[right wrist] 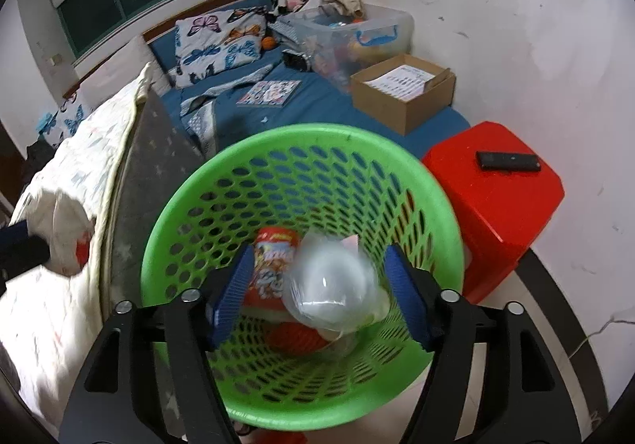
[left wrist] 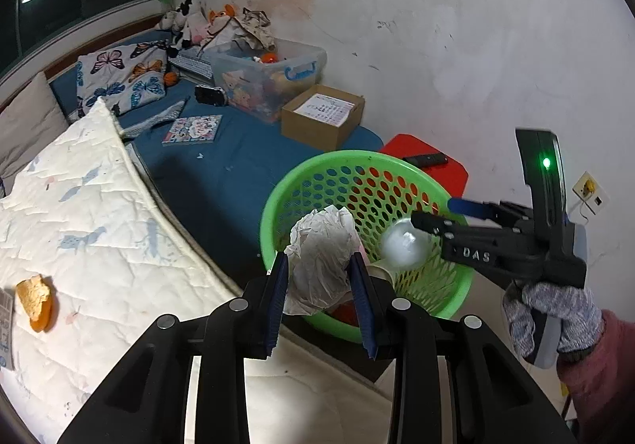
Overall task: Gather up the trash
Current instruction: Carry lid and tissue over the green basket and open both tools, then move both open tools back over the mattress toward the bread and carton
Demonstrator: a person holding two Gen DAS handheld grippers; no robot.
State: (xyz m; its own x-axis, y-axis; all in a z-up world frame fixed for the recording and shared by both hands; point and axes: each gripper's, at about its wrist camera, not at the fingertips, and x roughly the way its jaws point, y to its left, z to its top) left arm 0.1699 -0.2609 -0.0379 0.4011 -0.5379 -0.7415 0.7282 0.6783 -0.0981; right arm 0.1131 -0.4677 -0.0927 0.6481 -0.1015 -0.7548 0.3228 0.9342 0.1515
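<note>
A green perforated basket [left wrist: 285, 190] [right wrist: 278, 142] stands beside the bed. My left gripper [left wrist: 320, 287] is shut on a crumpled white paper wad [left wrist: 323, 251], held at the basket's near rim. My right gripper [right wrist: 321, 291] is open over the basket; it also shows in the left wrist view [left wrist: 434, 215]. A blurred clear plastic piece [right wrist: 335, 287] [left wrist: 405, 247] is in the air between its blue pads, not gripped. A red snack wrapper [right wrist: 274, 265] lies inside the basket. An orange peel [left wrist: 35, 301] lies on the white quilt.
A red stool [right wrist: 500, 197] with a black remote [right wrist: 508, 161] stands right of the basket. On the blue bed [left wrist: 238, 162] are a cardboard box [left wrist: 323, 116], a clear toy bin [left wrist: 270, 74], a book [left wrist: 192, 129] and butterfly pillows. The white quilt [left wrist: 79, 213] lies left.
</note>
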